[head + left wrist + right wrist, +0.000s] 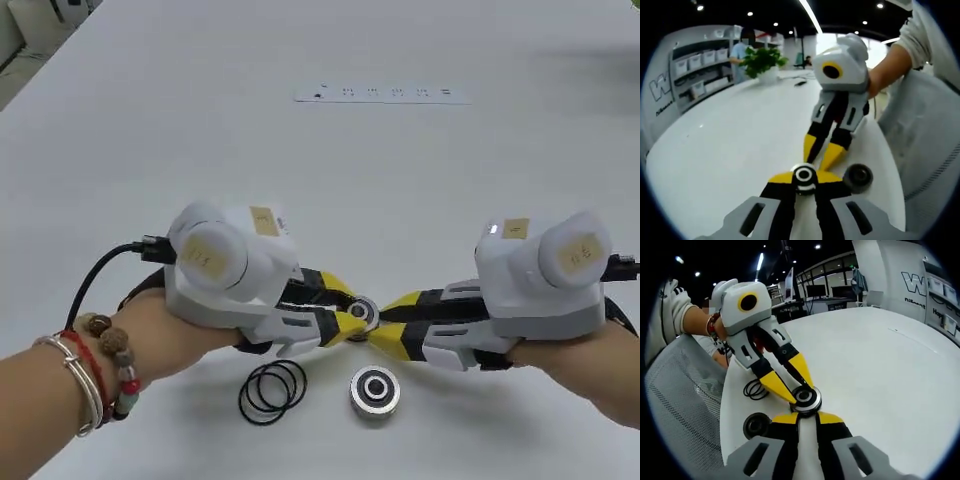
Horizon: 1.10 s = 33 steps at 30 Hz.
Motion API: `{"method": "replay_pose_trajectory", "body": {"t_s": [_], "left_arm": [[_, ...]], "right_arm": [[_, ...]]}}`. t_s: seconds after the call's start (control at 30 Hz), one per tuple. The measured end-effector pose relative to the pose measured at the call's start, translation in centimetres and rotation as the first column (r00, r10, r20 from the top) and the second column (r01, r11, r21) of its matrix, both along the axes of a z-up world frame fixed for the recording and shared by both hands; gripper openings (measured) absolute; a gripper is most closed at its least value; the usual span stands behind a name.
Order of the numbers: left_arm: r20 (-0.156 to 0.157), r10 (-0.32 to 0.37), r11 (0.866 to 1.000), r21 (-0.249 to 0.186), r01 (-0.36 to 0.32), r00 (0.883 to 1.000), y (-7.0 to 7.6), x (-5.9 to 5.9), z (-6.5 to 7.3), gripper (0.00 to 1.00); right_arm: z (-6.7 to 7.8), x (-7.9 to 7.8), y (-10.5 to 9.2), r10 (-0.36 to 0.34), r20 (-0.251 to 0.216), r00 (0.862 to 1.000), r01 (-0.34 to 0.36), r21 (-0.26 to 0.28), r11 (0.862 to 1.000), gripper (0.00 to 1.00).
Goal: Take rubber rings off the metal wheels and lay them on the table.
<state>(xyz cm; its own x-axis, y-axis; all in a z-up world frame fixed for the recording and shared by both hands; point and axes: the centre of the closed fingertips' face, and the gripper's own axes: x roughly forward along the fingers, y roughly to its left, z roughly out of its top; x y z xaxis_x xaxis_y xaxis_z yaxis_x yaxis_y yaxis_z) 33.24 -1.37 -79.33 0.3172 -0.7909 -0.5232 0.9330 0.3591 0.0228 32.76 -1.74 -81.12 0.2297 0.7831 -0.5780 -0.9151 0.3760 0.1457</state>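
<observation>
Left gripper (348, 318) jaws clamped on small silver metal wheel (361, 312), seemingly held above white table (300, 200). Right gripper (388, 322) jaws nearly together at the wheel's rim; whether they grip, cannot tell. Loose black rubber rings (272, 388) at 7 o'clock, second silver wheel (375, 390) at 6. Best: left holds firm, right pinches rubber only and peels it sideways.
</observation>
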Motion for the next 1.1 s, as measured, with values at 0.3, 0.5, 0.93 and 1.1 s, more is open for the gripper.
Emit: {"method": "replay_pose_trajectory", "body": {"t_s": [0.3,0.5,0.93,1.1], "left_arm": [[0.004,0.009,1.0,-0.009,-0.009,1.0,0.4,-0.4,0.4,0.14],[0.012,0.01,1.0,-0.018,-0.009,1.0,0.4,-0.3,0.3,0.14],[0.02,0.006,1.0,-0.022,-0.005,1.0,0.2,-0.1,0.2,0.14],[0.018,0.003,1.0,-0.019,-0.003,1.0,0.1,0.0,0.1,0.14]], "right_arm": [[0.0,0.3,-0.1,-0.061,-0.028,0.998,0.061,-0.007,0.998,0.0],[0.0,0.6,-0.4,-0.147,-0.159,0.976,0.154,0.032,0.987,0.0],[1.1,1.2,-0.6,-0.209,-0.262,0.942,0.24,0.092,0.966,0.0],[1.5,1.0,0.0,-0.217,-0.273,0.937,0.252,0.102,0.962,0.0]]}}
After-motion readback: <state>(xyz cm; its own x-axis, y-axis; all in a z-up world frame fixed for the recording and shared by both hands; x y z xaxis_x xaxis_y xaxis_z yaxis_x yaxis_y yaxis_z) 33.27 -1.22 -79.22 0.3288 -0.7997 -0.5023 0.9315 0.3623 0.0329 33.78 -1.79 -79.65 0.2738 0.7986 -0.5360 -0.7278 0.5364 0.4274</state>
